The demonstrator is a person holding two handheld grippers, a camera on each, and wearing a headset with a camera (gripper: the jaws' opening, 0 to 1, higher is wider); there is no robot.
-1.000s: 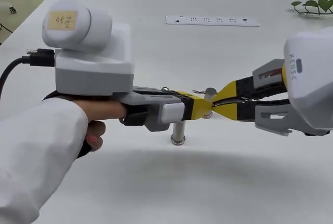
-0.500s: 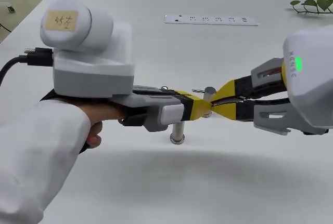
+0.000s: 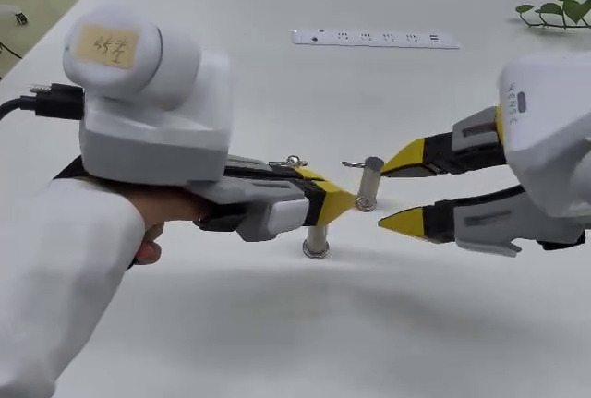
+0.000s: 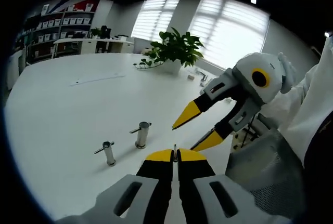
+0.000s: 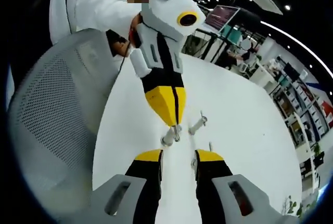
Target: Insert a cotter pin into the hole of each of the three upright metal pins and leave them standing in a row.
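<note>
Stage, as judged: cotter-pinning well advanced, two metal pins fitted, the third unconfirmed

Pin A (image 3: 369, 179): landmark. It stands upright on its flange on the desk (image 3: 277, 324). Its cotter pin (image 3: 352, 164) is through the head, projecting toward the left tool's side

Right tool (image 3: 385, 197): just beside pin A, with its tips pointing at it. The jaws are spread wide, holding nothing and touching nothing

Left tool (image 3: 343, 202): on the opposite side of pin A, with the tips just beside its base; contact cannot be told. The jaws are pressed together. A thin bright sliver (image 4: 175, 147) sits at the tip seam in the left gripper view, too small to tell whether it is a cotter pin

Pin B (image 4: 108, 153): near pin A, back along the left tool and upright, with a cross pin fitted. In the head view its ring (image 3: 294, 161) clears the tool body

Pin C (image 3: 316, 236): nearer the person than pin A, directly under the left tool's jaws and upright. Its head is hidden, so fitted or not cannot be told

Next move, as judged:
- Lift the left tool off pin C and check its hole.
- If the hole is empty, steady pin C with one tool and slide a cotter pin straight through with the other.
- Ease pin C level with pin A and pin B to form the row, without tipping any of them
</note>
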